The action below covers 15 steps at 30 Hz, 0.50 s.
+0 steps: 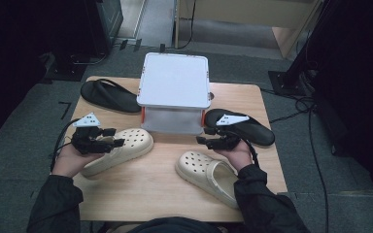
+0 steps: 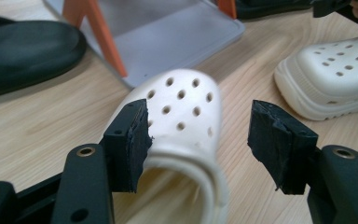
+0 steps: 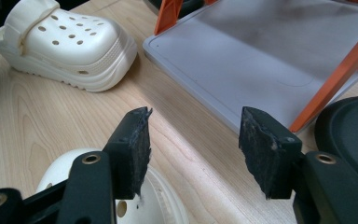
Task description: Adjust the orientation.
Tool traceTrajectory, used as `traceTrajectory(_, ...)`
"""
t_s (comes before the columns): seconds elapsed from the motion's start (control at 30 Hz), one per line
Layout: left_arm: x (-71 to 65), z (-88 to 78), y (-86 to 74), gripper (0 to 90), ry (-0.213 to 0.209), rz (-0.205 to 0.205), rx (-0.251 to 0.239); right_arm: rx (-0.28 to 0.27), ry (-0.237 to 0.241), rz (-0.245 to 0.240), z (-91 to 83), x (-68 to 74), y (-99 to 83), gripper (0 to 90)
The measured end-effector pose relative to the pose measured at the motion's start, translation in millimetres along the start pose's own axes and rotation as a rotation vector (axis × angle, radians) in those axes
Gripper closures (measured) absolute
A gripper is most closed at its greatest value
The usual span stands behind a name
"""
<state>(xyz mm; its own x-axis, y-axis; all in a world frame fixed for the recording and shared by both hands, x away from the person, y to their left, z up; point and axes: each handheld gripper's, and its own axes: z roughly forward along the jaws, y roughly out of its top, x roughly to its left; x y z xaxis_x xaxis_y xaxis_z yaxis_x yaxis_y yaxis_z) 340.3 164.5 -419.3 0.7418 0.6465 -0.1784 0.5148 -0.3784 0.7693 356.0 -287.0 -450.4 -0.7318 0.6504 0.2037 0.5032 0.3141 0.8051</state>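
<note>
Cream clogs, two in number, lie on the wooden table [image 1: 141, 194] in front of a two-level white shelf [image 1: 175, 80] with orange posts. The left clog [image 1: 119, 149] rests at the table's left front; the right clog [image 1: 206, 174] rests at the right front. One black slipper [image 1: 108, 94] lies left of the shelf and another black slipper [image 1: 245, 127] lies to its right.

The left gripper [image 2: 198, 135] stands with jaws spread, straddling the left clog's toe cap; one pad appears to touch the cap, the other stands apart. The right gripper [image 3: 193, 149] hovers above the right clog's toe, jaws likewise spread and holding nothing.

Judged step: approach for grasp on the left clog. The next move calls for closing squarely on the toe cap, then lifting toward the shelf's lower level.
</note>
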Motion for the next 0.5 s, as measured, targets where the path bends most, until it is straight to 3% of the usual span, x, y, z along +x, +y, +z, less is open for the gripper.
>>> traceTrajectory(0.23,19.4,-12.3,-11.8,36.9,0.034,-0.022,-0.014,0.008,0.002,0.006,0.3,-0.2,-0.7,43.8)
traceTrajectory(0.5,39.7,-7.7,-25.6,37.3,0.027,-0.024,0.021,0.022,0.003,0.005,1.0,0.6,-2.6,43.8)
